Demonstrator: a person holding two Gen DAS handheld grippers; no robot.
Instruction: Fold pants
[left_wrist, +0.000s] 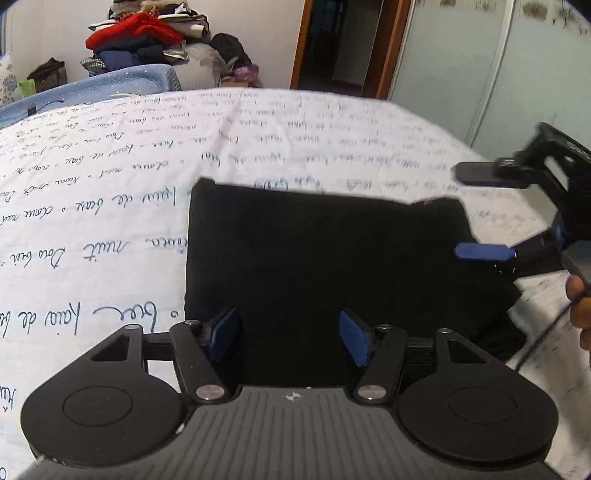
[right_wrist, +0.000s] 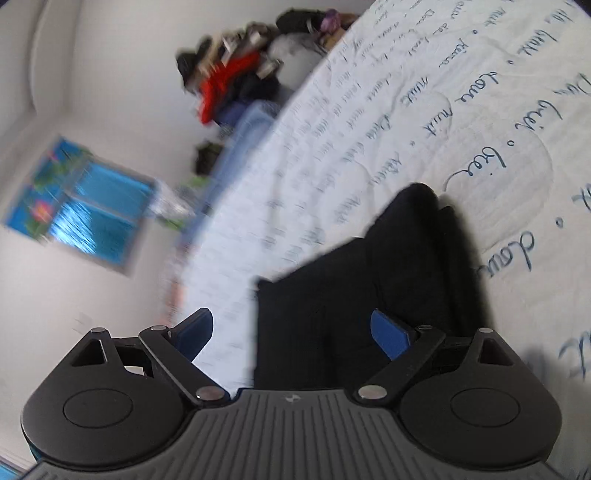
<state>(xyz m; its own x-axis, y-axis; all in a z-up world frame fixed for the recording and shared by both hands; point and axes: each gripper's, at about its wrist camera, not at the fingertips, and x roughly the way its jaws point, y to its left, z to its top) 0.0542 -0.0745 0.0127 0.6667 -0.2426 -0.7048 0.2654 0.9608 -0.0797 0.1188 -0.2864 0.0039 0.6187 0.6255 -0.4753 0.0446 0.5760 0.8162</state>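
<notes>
The black pants (left_wrist: 325, 258) lie folded into a rough rectangle on a white bed cover (left_wrist: 110, 206) printed with blue handwriting. My left gripper (left_wrist: 290, 338) hovers over their near edge, open, blue pads apart with nothing pinched. In the same view my right gripper (left_wrist: 480, 212) stands at the pants' right side, open wide, one finger above the other, empty. The right wrist view is tilted and blurred: my right gripper (right_wrist: 295, 334) is open over the edge of the pants (right_wrist: 369, 288), with the fabric below its pads, not gripped.
A pile of clothes (left_wrist: 147, 37) with a red garment sits beyond the bed's far left, above a blue basket (left_wrist: 110, 85). A doorway (left_wrist: 343, 44) and frosted sliding panels (left_wrist: 498, 66) stand behind. A person's fingers (left_wrist: 580, 306) show at the right edge.
</notes>
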